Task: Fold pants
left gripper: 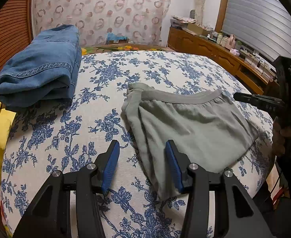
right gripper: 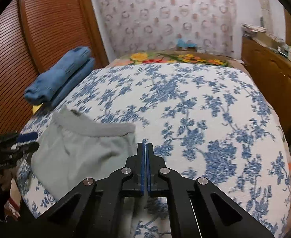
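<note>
Grey pants (left gripper: 187, 127) lie folded on the bed (left gripper: 98, 103); we hover the spread left gripper (left gripper: 142, 165) there, right gripper (right gripper: 145, 165) clenched empty, to square edges.

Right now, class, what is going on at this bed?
A person with a gripper in each hand is folding pants on a floral bedspread. The grey pants lie folded into a compact shape. The left gripper is open over their near edge, holding nothing. The right gripper is shut beside the pants, gripping no cloth. Folded blue jeans sit at the bed's left edge.
</note>
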`<state>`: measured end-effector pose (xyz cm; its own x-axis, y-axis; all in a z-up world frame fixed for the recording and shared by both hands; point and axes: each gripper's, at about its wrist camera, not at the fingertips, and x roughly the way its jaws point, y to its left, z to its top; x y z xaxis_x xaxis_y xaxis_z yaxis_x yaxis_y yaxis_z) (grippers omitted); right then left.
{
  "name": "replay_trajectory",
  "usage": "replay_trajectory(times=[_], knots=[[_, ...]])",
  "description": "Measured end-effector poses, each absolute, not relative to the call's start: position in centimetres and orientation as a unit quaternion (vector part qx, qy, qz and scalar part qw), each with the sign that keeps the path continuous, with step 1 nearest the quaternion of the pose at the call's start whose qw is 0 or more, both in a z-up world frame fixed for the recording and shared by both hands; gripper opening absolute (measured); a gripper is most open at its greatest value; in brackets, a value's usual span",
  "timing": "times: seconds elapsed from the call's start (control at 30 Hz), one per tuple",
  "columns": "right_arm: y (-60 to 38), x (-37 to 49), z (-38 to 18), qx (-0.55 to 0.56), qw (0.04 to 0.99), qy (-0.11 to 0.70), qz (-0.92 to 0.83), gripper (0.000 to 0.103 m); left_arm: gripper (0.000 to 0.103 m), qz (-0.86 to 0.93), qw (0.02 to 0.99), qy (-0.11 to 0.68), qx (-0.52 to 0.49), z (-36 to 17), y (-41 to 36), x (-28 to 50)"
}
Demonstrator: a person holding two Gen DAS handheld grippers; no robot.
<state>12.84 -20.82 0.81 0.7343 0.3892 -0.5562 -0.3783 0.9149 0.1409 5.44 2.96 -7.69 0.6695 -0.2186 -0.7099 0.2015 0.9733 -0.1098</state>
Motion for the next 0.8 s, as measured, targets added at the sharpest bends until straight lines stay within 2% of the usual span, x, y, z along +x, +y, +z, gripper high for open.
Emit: replay_trajectory(times=[0.23, 0.3, 0.4, 0.47, 0.8], knots=[[-20.5, 12.5, 1.1, 0.021, 0.925, 0.302, 0.230, 0.001, 0.049, -0.117, 0.915, 0.386, -0.010, -7.5, 2.9, 5.5], [-20.1, 12.8, 1.3, 0.015, 0.925, 0.304, 0.228, 0.012, 0.049, -0.123, 0.915, 0.384, -0.009, -7.4, 2.8, 5.8], [-19.5, 14.2, 1.2, 0.011, 0.921, 0.311, 0.235, 0.020, 0.046, -0.132, 0.916, 0.379, -0.012, -6.9, 2.7, 6.9], [-18.9, 15.1, 1.0, 0.003, 0.918, 0.321, 0.234, 0.024, 0.040, -0.136, 0.915, 0.379, -0.017, -6.7, 2.7, 7.6], [-17.4, 17.8, 0.7, -0.008, 0.909, 0.345, 0.233, 0.024, 0.034, -0.151, 0.907, 0.392, -0.015, -6.8, 1.9, 11.6]])
